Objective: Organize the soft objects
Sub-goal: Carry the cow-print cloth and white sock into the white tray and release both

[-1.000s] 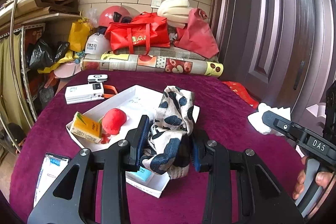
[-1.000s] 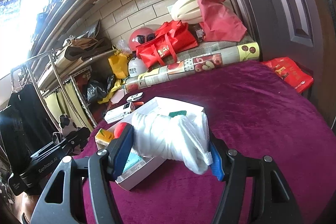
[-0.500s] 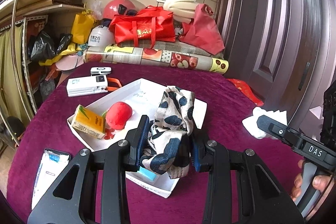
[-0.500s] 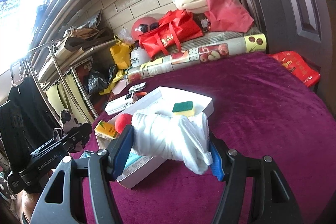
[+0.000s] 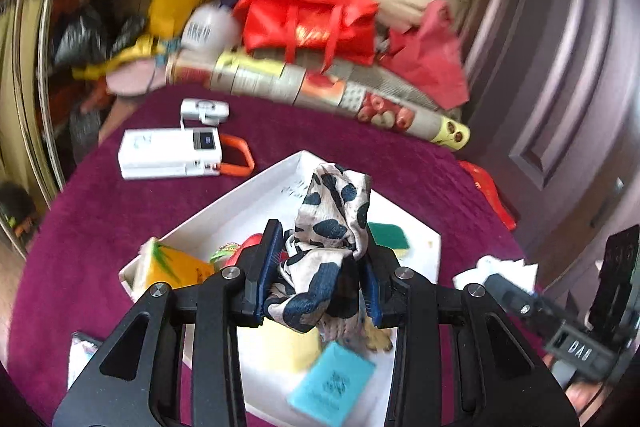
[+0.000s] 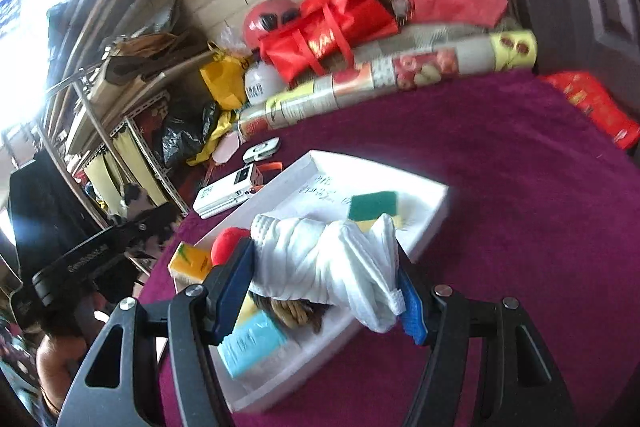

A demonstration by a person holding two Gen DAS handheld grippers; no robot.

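Note:
My left gripper (image 5: 320, 277) is shut on a cream cloth with dark blue spots (image 5: 330, 227), held above the white tray (image 5: 224, 211). My right gripper (image 6: 326, 281) is shut on a bunched white cloth (image 6: 324, 259), held over the same tray (image 6: 434, 211). In the tray lie a green and yellow sponge (image 6: 374, 205), a red ball (image 6: 226, 247), a yellow carton (image 5: 174, 267), a light blue pack (image 5: 332, 383) and a brown rope bundle (image 6: 292, 311). The right gripper (image 5: 560, 327) with its white cloth shows at the right of the left wrist view.
The tray stands on a round table with a purple cloth (image 6: 540, 207). A white device with an orange strap (image 5: 170, 153) lies at the back left. Red bags (image 5: 312, 21) and a printed roll (image 5: 320, 91) line the far edge. A door (image 5: 580, 67) is at right.
Both grippers have moved forward and over the tray, each still holding its cloth. The tray's contents now lie closer beneath them. The frames now are motion-blurred.

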